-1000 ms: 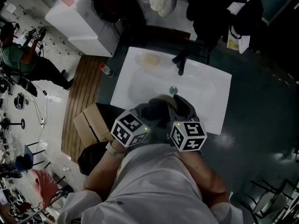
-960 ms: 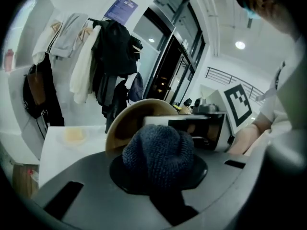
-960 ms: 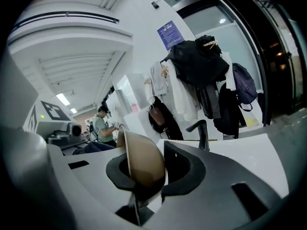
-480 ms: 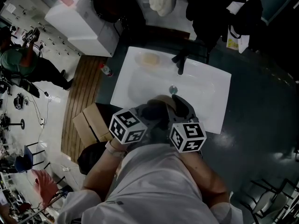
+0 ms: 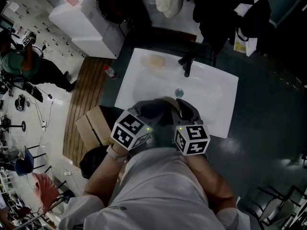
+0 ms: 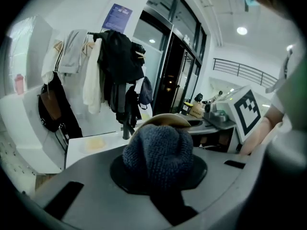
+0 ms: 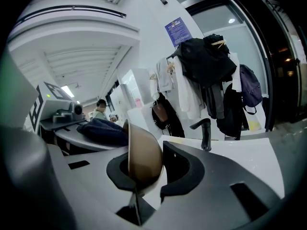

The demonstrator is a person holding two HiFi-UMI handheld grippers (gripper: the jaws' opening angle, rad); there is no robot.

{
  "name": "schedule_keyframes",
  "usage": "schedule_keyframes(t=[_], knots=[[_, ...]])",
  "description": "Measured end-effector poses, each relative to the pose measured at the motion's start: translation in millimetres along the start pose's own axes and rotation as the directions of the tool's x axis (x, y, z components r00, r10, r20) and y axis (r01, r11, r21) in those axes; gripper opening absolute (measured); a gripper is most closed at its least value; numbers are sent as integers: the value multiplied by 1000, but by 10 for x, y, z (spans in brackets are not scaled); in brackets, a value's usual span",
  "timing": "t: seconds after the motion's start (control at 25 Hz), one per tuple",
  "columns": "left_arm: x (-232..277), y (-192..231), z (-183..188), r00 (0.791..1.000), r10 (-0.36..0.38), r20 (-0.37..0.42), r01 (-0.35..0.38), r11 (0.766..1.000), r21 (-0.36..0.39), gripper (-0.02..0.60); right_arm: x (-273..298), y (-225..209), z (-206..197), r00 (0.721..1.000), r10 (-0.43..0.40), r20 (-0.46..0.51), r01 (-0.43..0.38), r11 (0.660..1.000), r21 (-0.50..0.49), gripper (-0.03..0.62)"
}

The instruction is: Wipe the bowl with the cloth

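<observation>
Over the white sink (image 5: 211, 87), the left gripper (image 6: 159, 176) pinches the grey cloth (image 6: 158, 150); the right gripper (image 7: 153, 171) clamps the tan bowl (image 7: 141, 157). The left gripper has edged slightly leftward.

White sink (image 5: 216, 87) set in a dark surround. Black faucet (image 5: 187, 66) stands at its rear edge, with a round drain (image 5: 179, 92) in the basin and a yellowish patch (image 5: 154, 61) on the rear left ledge. Red-capped bottle (image 5: 109, 72) just left of the sink. Cardboard box (image 5: 93, 126) on the floor beside wooden slats (image 5: 84, 97). Dark and pale garments (image 6: 112, 66) hang behind the sink, with a blue notice (image 6: 117, 17) on the wall above.
</observation>
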State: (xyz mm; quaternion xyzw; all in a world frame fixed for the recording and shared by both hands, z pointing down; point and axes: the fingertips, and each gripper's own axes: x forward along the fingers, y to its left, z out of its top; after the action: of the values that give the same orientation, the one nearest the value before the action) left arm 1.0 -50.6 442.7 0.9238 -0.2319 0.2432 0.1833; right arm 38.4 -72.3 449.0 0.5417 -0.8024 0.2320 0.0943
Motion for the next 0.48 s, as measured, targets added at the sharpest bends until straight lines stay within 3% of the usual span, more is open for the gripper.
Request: schedule_keyframes(t=[0.12,0.32,0.48], knots=[[-21,-27,93,1000,9,25,-9,999,31,74,28,41,-47,1000,21,-22,-21,1000,9,81],[-57,-131,249,995,-53,82,50,998,42,74,46,75,-70,998,51,-27,-50,998,49,81],[-115,-109,226,993,-61,97,59,998,31,74,41,50,-71,998,58,-12,-57,995,83,81]])
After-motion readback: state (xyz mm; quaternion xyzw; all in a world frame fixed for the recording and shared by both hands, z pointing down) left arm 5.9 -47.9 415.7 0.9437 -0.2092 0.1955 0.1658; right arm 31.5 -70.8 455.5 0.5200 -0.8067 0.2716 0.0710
